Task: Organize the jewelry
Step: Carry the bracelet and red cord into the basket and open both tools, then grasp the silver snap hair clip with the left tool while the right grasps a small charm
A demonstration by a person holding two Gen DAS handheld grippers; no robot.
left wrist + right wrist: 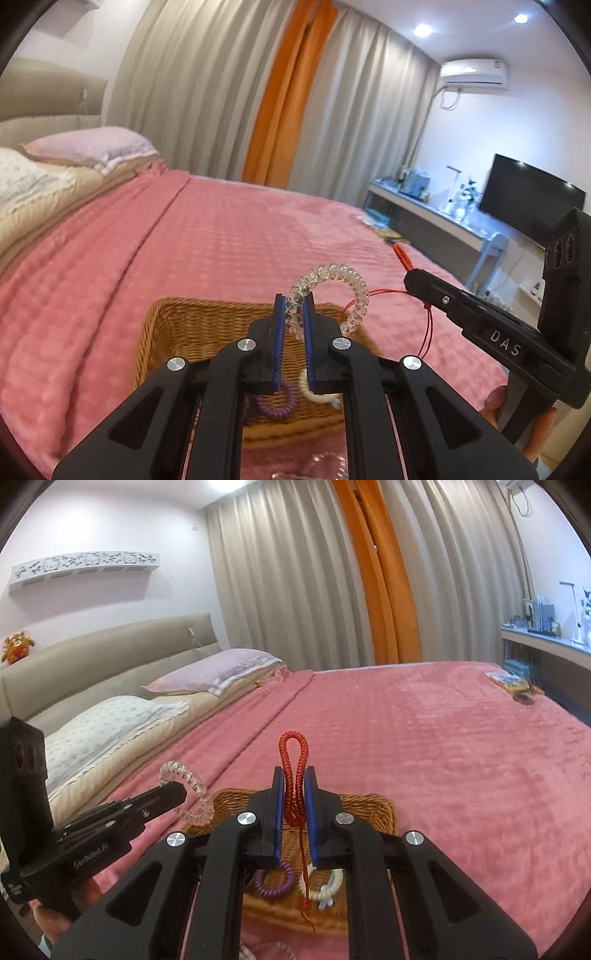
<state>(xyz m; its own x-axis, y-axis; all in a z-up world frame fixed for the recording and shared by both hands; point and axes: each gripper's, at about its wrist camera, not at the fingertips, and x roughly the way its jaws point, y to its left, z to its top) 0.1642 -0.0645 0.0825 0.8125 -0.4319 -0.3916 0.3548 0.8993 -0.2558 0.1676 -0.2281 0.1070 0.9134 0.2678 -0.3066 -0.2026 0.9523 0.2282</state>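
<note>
Left gripper (294, 299) is clamping a clear spiral plastic bracelet (332, 291) between its blue-padded fingers (279, 332), with most of the loop projecting above and to the right of the tips. Right gripper (294, 775) is clamping a red coiled cord loop (293, 764) between its own blue pads; the loop is standing upright above the tips and a thin red string is hanging down below them. Both grippers are hovering side by side over a rectangular woven wicker basket (373, 805), which is resting on a pink textured bedspread (424, 746). Inside the basket, a purple spiral hair tie (275, 880) and a white beaded bracelet (328, 884) are lying just beside each other, directly below the gripper fingers. Pillows (218, 672) and a beige padded headboard (110, 646) are sitting at the bed's head. Grey and orange curtains (332, 572) are covering the far wall. A dark television screen (532, 199) is standing on a long desk beyond the bed's far side.
</note>
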